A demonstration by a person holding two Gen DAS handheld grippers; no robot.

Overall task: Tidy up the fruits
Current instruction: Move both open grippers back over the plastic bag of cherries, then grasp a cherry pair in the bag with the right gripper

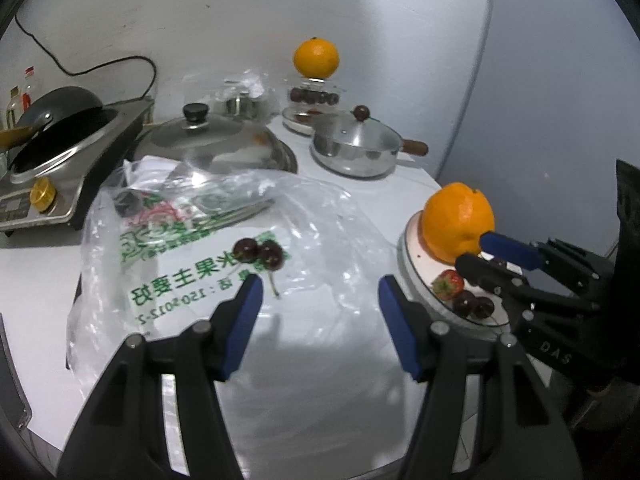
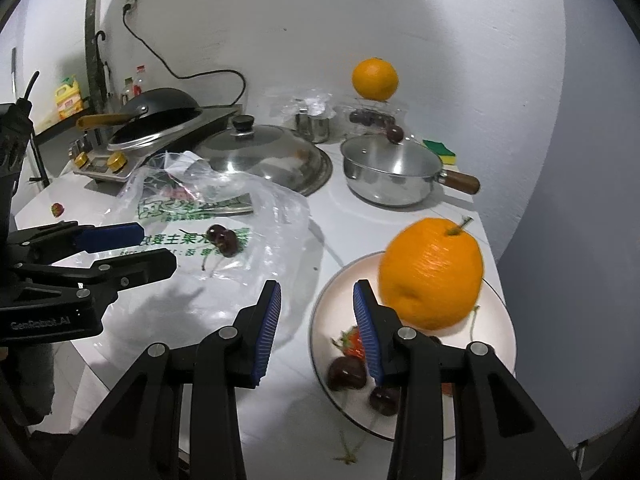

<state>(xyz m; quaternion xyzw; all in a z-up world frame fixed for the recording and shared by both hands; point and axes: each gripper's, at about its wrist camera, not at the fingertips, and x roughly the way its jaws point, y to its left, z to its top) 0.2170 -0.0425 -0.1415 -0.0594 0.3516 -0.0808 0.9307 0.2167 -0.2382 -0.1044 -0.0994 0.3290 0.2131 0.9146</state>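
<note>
Left wrist cam: left gripper (image 1: 320, 292) jaws spread, nothing between, over plastic bag (image 1: 224, 264) w/ two cherries (image 1: 259, 254) lying on it.
Right wrist cam: right gripper (image 2: 317, 298) jaws parted, empty, at plate (image 2: 498, 344) w/ orange (image 2: 431, 274), strawberry (image 2: 352, 340), cherries. Cherries look light, soft, bruisable; pinch gently across body, not stem.

Orange (image 2: 431, 273), strawberry (image 2: 352, 341), two cherries (image 2: 347, 372) on plate (image 2: 496, 312), right of plastic bag (image 1: 224, 280). Cherry pair (image 1: 259, 254) on bag. Lidded saucepan (image 2: 390, 172) behind plate; wok lid (image 2: 264, 156) behind bag.
</note>
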